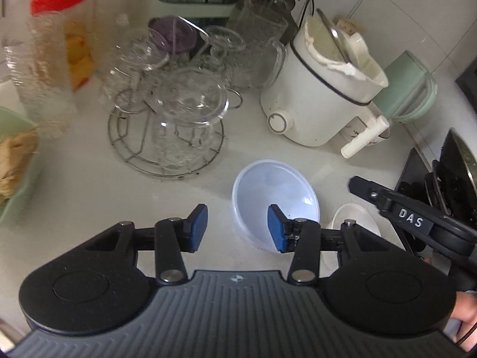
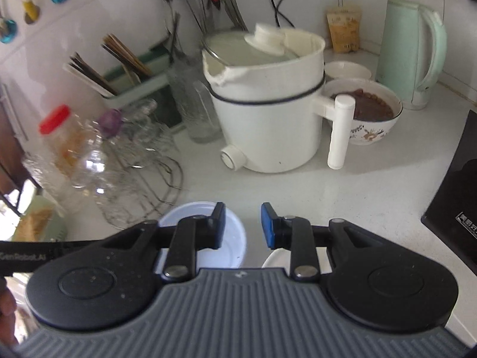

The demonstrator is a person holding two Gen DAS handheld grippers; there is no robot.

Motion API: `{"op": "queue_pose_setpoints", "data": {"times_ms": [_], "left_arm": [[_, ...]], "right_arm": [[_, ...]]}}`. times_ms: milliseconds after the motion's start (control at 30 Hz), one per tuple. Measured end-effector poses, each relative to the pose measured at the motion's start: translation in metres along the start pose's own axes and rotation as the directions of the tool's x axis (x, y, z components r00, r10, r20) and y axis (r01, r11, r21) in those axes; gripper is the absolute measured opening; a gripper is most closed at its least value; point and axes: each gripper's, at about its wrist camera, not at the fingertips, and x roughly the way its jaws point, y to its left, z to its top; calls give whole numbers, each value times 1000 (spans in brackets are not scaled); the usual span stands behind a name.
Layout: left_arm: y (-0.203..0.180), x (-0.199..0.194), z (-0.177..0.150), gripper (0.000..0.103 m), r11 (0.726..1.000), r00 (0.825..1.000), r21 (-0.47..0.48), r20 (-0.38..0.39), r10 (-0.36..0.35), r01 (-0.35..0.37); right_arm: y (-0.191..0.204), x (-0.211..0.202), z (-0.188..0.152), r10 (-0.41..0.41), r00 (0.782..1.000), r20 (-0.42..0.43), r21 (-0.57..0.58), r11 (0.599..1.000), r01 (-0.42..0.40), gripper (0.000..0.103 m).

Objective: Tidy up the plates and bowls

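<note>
Your white countertop (image 2: 372,185) meets a tiled wall; on it stand a white electric pot (image 2: 268,119) and a wire glass rack (image 1: 167,137). The pale blue bowl (image 1: 274,200) lies beside the white dish (image 1: 351,220). Your left gripper (image 1: 237,228) and right gripper (image 2: 243,225) hang part-open, empty.

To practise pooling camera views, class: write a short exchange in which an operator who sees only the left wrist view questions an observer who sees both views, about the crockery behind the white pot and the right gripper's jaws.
Operator: What is tucked behind the white pot, by its handle?
Observer: A patterned bowl holding dark reddish-brown food.
Operator: I see the right gripper only from the side. Open or shut?
Observer: The right gripper is open, with nothing between its blue pads.
</note>
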Motion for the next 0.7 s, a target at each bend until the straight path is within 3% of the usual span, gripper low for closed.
{"op": "queue_pose_setpoints", "data": {"times_ms": [33, 233, 467, 533, 600, 700], "left_arm": [[-2, 5, 1, 50, 1000, 1000, 1, -1, 19, -19], [-6, 34, 11, 50, 997, 1000, -72, -13, 11, -12], [-10, 59, 12, 49, 998, 998, -55, -58, 17, -20], [-11, 62, 10, 43, 999, 998, -43, -60, 24, -26], [-11, 65, 7, 28, 999, 997, -34, -68, 31, -34], [-9, 68, 4, 16, 999, 997, -38, -72, 31, -33]], "right_arm": [[-2, 5, 1, 12, 1000, -9, 8, 1000, -12, 46], [-11, 34, 4, 79, 996, -46, 15, 997, -78, 45], [-13, 58, -3, 104, 990, -90, 9, 995, -104, 45], [-12, 61, -6, 99, 991, -92, 2, 995, -100, 41], [-11, 67, -9, 93, 990, -107, -2, 996, -94, 31], [-7, 74, -13, 97, 986, -135, -13, 995, -99, 24]]}}
